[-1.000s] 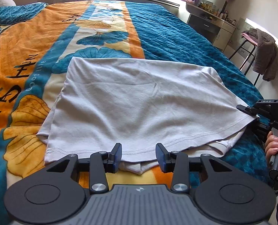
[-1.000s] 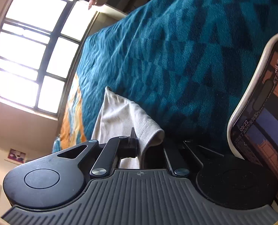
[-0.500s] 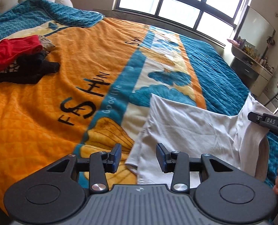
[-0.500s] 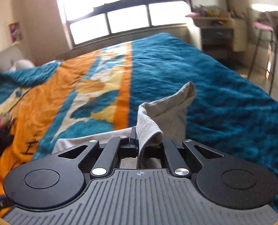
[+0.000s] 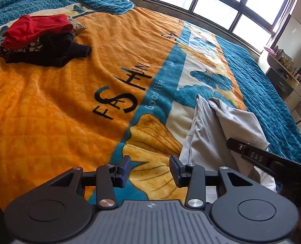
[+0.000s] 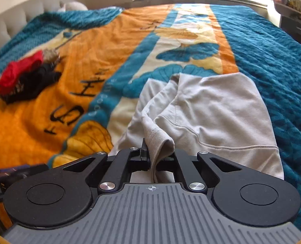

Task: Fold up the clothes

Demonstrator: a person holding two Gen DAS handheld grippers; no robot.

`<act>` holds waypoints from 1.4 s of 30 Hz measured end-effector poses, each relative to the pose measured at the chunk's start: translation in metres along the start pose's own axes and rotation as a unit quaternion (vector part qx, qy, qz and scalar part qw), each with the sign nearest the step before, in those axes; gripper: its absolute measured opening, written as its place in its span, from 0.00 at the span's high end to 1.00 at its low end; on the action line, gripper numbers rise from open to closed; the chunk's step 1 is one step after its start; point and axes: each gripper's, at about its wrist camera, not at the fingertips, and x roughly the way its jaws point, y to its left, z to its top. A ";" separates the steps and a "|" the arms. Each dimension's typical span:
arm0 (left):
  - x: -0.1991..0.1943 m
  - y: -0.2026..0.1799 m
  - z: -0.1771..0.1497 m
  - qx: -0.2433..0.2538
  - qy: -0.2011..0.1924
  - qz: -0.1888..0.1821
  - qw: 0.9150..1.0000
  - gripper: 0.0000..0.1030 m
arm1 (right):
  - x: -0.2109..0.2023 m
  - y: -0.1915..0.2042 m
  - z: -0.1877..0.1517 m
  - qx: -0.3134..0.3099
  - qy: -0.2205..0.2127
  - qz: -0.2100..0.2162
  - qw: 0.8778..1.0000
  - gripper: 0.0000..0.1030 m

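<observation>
A light grey T-shirt point(image 6: 217, 105) lies partly folded on the bed; it also shows in the left wrist view point(image 5: 213, 134). My right gripper point(image 6: 160, 154) is shut on a fold of the shirt's edge and holds it just above the cloth. In the left wrist view the right gripper point(image 5: 250, 154) comes in from the right over the shirt. My left gripper point(image 5: 149, 171) is open and empty, above the bedspread just left of the shirt's near corner.
An orange, teal and cream bedspread point(image 5: 69, 109) covers the bed. A pile of red and black clothes point(image 5: 38, 38) lies at the far left, also in the right wrist view point(image 6: 26, 77). A dresser point(image 5: 288, 75) stands to the right; windows are behind.
My right gripper has carried the shirt's edge leftward over the shirt, folding it. My left gripper has swung left, off the shirt's hem, still open.
</observation>
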 end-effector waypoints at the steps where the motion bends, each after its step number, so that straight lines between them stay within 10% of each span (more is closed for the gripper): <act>1: 0.001 0.000 0.000 0.001 0.000 -0.001 1.000 0.61 | -0.006 0.001 0.002 0.001 -0.011 0.004 1.000 0.96; 14: -0.007 0.009 0.000 -0.007 -0.005 0.021 1.000 0.61 | -0.001 0.033 0.001 -0.048 0.023 0.048 0.997 0.95; 20: -0.014 0.005 0.002 0.001 -0.012 0.028 1.000 0.59 | -0.041 0.004 0.002 -0.052 0.030 0.124 0.990 0.74; 25: -0.008 -0.017 0.005 0.023 -0.012 0.003 1.000 0.63 | -0.074 -0.063 0.010 0.006 -0.006 0.072 0.997 0.70; 29: 0.008 -0.054 0.006 0.071 -0.005 -0.049 0.996 1.00 | -0.071 -0.112 0.008 0.022 -0.009 0.013 1.000 0.91; 36: 0.087 -0.132 0.005 0.194 0.021 -0.040 0.980 0.93 | -0.015 -0.109 0.000 -0.026 0.029 0.037 0.999 0.87; 42: 0.090 -0.107 -0.003 0.206 0.071 0.014 0.976 0.87 | 0.008 -0.115 -0.018 -0.110 0.091 -0.011 0.990 0.87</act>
